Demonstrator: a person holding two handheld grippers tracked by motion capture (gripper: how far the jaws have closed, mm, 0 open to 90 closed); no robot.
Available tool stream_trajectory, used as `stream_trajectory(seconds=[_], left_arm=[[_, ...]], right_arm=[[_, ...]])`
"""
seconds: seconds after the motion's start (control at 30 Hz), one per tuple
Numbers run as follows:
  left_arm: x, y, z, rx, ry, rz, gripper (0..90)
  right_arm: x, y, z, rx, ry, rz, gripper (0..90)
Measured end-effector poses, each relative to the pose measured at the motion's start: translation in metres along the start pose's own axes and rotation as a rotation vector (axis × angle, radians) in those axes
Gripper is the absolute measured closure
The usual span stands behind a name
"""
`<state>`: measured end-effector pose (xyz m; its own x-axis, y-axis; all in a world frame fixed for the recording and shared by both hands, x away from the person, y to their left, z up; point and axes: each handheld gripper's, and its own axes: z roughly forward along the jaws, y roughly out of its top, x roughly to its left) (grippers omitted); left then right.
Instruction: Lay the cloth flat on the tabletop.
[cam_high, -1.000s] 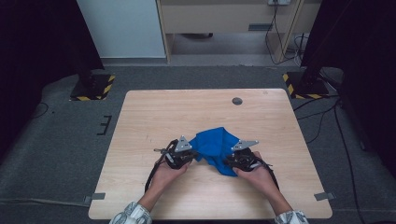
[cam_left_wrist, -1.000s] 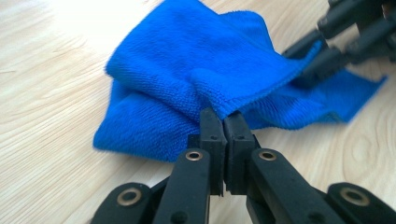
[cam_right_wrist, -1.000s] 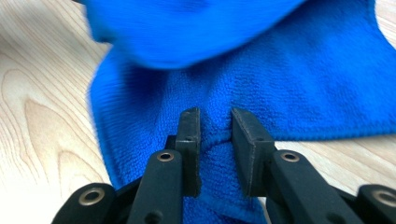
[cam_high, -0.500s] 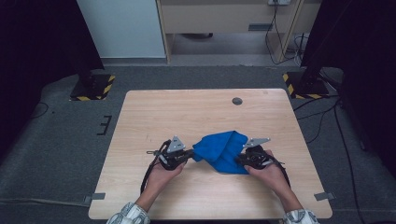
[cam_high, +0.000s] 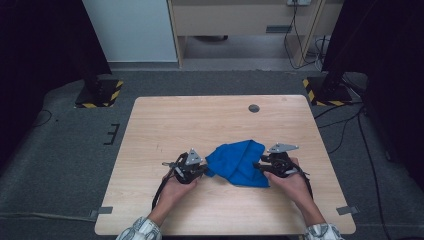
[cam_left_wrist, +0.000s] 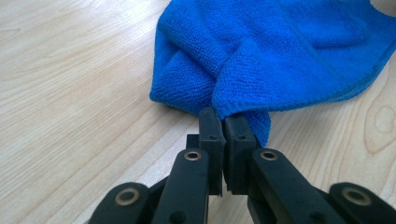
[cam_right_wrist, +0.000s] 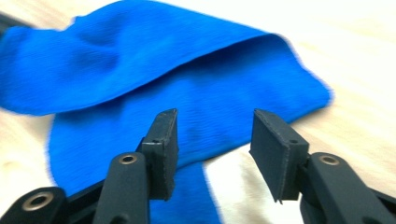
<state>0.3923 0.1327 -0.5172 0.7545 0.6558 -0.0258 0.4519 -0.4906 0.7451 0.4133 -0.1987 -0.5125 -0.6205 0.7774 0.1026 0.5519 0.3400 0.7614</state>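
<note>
A blue cloth (cam_high: 238, 163) is seen lying crumpled on the wooden table (cam_high: 200, 120), toward the near edge and roughly midway between the left and right sides. It is flanked by the two hand-held tools. The left gripper (cam_high: 202, 170) is held at the cloth's left edge, and in the left gripper view its jaws are pressed together on a bunched corner of the cloth (cam_left_wrist: 261, 65), which is pinched tight between them. The right gripper (cam_high: 260, 167) is held at the cloth's right edge. Its jaws have just been opening; in the right gripper view they are parted, and nothing is pressed between the pads, while the cloth (cam_right_wrist: 154, 79) is spread on the table just beyond them.
</note>
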Motion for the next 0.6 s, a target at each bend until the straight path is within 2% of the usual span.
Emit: stream_trajectory(seconds=[0.13, 0.23, 0.37, 0.5, 0.6], left_arm=[[-0.002, -0.002, 0.001, 0.010, -0.002, 0.005, 87.7], [-0.003, -0.006, 0.000, 0.014, -0.005, -0.001, 88.0], [-0.002, -0.012, -0.004, 0.015, -0.006, -0.019, 88.1], [-0.004, -0.017, -0.008, 0.009, -0.005, -0.043, 88.0], [-0.005, -0.020, -0.011, -0.014, 0.007, -0.047, 83.9]], right_arm=[[-0.011, -0.001, 0.002, -0.010, -0.094, 0.057, 47.3], [-0.020, 0.000, 0.006, -0.011, -0.121, 0.085, 43.6], [-0.027, 0.004, 0.017, 0.009, -0.129, 0.094, 41.1], [-0.030, 0.012, 0.029, 0.017, -0.135, 0.096, 42.4], [-0.032, 0.017, 0.039, 0.021, -0.128, 0.106, 44.3]])
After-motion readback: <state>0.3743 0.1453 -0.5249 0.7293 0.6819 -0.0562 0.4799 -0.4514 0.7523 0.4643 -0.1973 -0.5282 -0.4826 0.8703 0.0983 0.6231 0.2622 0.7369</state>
